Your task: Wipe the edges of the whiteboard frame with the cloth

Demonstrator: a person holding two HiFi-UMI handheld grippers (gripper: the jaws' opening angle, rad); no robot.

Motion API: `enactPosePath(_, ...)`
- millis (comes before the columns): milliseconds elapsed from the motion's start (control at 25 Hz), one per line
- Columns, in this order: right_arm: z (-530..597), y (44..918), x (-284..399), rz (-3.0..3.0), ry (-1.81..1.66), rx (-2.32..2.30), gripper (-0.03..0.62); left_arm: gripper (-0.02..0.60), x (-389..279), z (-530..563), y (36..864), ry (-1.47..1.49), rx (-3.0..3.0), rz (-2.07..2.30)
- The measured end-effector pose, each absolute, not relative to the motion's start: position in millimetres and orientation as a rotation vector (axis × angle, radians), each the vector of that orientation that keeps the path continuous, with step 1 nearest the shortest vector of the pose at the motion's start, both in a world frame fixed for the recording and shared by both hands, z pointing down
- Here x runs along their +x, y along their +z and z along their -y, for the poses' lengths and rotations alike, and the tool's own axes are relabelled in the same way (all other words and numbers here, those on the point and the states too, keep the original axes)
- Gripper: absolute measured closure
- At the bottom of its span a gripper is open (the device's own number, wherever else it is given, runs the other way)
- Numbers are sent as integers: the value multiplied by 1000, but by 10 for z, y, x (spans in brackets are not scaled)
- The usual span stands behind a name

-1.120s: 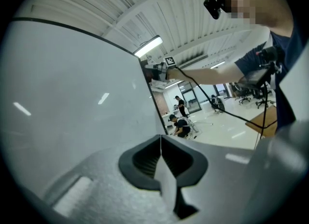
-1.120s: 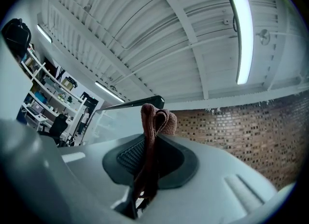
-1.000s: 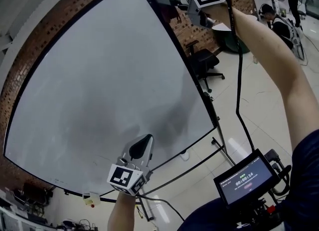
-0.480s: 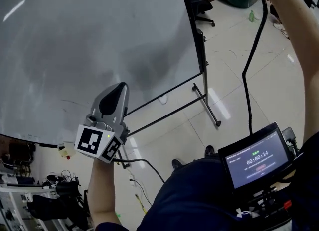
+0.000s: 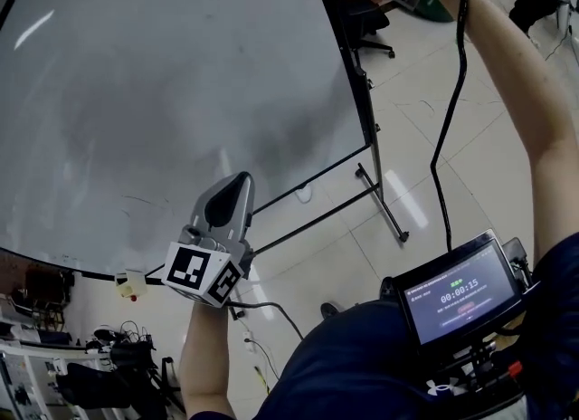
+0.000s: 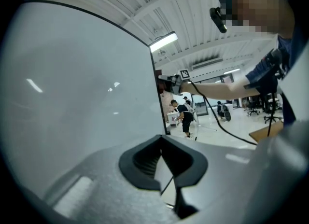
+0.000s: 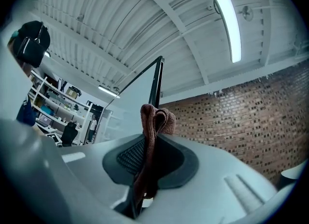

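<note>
I have the right gripper [image 7: 152,146] clamped on the cloth [image 7: 154,119]: its jaws are pressed together on a reddish-brown fold that stands up out of them. In the right gripper view the cloth's top lies right at the lower end of the dark frame [image 7: 155,83], which runs off toward 12 o'clock. I cannot tell whether cloth and frame touch. A brick wall [image 7: 241,117] fills the 3 o'clock side there, with a lamp [image 7: 227,18] on the ceiling at 1 o'clock. In the head view this gripper is mostly cut off at the top edge, at 1 o'clock, beside the board's right frame edge, and a black cable [image 5: 448,119] hangs down from it. The left gripper [image 5: 237,181] is low at 7 o'clock, in front of the whiteboard [image 5: 181,92] near its bottom edge and pointing up along it. Its own view shows the tips meeting, with nothing between them. A chair [image 5: 366,15] stands on the floor behind the board at 12 o'clock, and a small screen [image 5: 457,296] sits at 4 o'clock.
</note>
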State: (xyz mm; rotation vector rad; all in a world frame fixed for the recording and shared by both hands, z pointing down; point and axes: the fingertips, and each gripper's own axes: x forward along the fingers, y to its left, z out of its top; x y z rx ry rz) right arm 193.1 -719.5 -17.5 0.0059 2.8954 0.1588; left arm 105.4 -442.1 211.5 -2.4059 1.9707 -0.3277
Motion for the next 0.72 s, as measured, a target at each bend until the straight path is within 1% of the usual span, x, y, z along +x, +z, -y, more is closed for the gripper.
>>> enactPosePath(720,7081,618,1980,-2968,75,45,540,577,1440,4458,2142,-385,-2472,-1907)
